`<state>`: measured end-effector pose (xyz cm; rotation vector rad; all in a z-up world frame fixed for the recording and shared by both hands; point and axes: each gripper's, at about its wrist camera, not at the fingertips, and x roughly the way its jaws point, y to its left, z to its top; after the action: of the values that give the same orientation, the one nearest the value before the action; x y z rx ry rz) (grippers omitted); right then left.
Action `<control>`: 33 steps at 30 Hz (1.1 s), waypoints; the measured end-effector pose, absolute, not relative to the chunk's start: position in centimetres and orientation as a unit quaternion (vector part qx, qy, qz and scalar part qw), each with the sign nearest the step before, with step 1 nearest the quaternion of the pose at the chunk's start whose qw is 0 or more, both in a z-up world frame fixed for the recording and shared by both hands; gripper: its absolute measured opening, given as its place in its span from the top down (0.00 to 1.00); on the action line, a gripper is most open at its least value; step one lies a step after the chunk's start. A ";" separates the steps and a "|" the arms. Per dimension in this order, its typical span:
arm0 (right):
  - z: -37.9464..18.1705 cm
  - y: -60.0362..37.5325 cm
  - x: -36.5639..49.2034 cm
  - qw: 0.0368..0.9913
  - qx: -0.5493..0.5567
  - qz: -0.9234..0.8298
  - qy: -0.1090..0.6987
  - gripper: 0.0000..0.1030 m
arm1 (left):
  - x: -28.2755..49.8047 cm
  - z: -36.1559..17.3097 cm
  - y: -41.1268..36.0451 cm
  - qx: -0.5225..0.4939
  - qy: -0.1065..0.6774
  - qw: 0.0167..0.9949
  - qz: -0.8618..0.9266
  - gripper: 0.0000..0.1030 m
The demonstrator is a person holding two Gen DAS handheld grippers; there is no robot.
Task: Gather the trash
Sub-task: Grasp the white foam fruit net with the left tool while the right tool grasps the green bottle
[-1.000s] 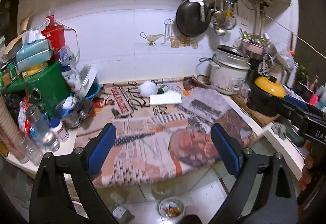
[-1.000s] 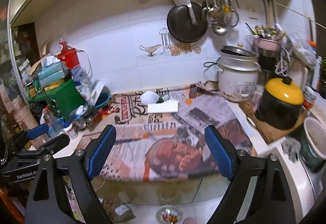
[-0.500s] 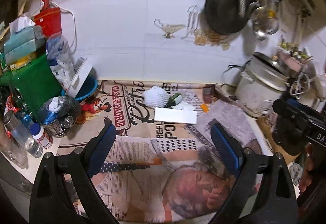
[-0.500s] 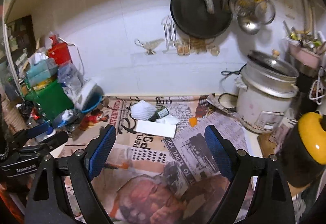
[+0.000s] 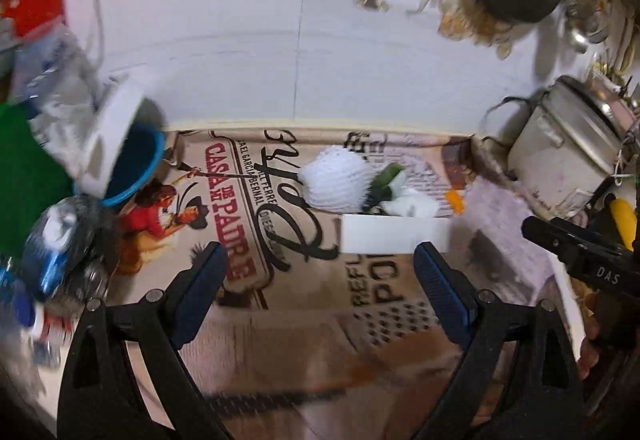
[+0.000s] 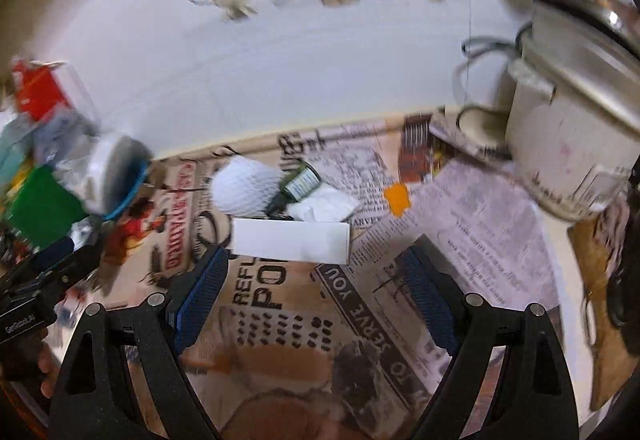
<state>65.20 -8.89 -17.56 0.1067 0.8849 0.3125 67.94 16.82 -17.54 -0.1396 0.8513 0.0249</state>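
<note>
Trash, chiefly the white box [image 6: 291, 242], lay crosswise just ahead of your right tongs [image 6: 310, 290] and left tongs [image 5: 324, 294], both spread wide and empty.

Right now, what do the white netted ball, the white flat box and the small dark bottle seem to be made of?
White netted ball: probably soft foam netting, matte, with a mesh pattern. White flat box: likely cardboard, plain and smooth, with sharp edges. Small dark bottle: green glass or plastic, with a paper label; too blurred to tell which.
</note>
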 end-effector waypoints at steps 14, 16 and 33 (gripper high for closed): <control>-22.3 -5.4 74.1 0.876 0.049 0.113 0.466 0.16 | 84.1 -27.5 18.7 -0.103 0.476 0.872 -0.057 0.12; -22.9 -5.0 75.0 0.873 0.050 0.116 0.471 0.16 | 85.5 -28.5 18.4 -0.106 0.481 0.868 -0.066 0.17; -27.8 0.2 81.6 0.832 0.090 0.164 0.523 0.45 | 85.2 -28.9 20.6 -0.145 0.461 0.872 -0.074 0.54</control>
<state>81.59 0.15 -27.83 0.1911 1.1086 0.3480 85.19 20.64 -28.90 -0.3026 0.9634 -0.1557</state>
